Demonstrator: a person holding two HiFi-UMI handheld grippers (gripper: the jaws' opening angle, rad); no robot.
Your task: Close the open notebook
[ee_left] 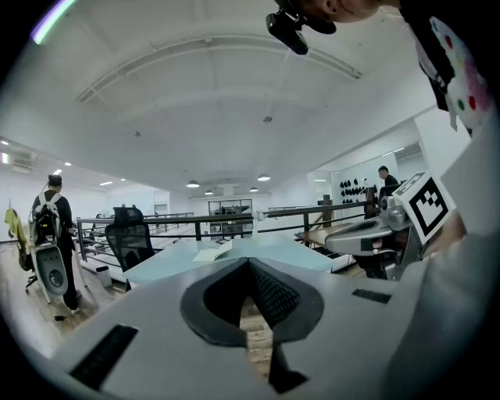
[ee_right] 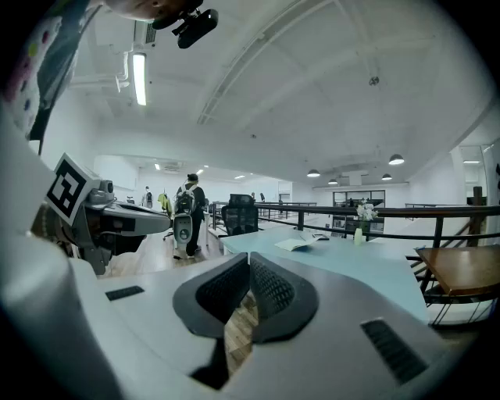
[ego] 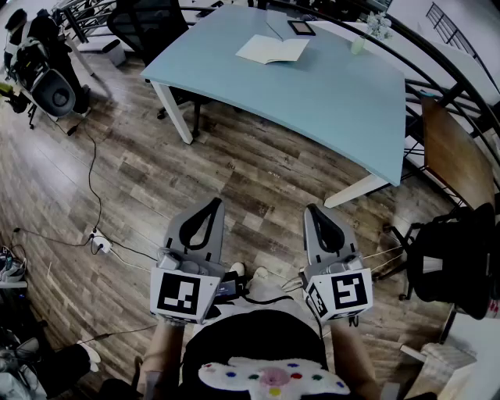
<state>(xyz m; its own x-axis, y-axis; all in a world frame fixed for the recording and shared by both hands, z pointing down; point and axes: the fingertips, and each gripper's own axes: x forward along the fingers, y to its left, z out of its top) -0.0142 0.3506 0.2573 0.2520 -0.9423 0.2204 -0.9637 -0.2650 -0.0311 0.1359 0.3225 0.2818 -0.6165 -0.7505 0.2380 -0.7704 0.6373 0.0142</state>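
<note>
The open notebook [ego: 272, 49] lies with its pale pages up on the far part of a light blue table [ego: 328, 94]. It is far ahead of both grippers and also shows small in the left gripper view [ee_left: 209, 253] and the right gripper view [ee_right: 299, 244]. My left gripper [ego: 209, 208] is held low in front of the person's body over the wooden floor, shut with nothing between its jaws [ee_left: 248, 262]. My right gripper [ego: 316, 212] hangs beside it at the same height, also shut and empty [ee_right: 248, 259].
A black tablet [ego: 301, 27] and a small vase of flowers [ego: 369, 31] stand beyond the notebook. An office chair [ego: 148, 23] is at the table's far left, a wooden table [ego: 453, 152] and a black chair [ego: 457, 262] are at right. A power strip [ego: 100, 244] with cables lies on the floor at left. A person with a backpack [ee_left: 53, 226] stands at far left.
</note>
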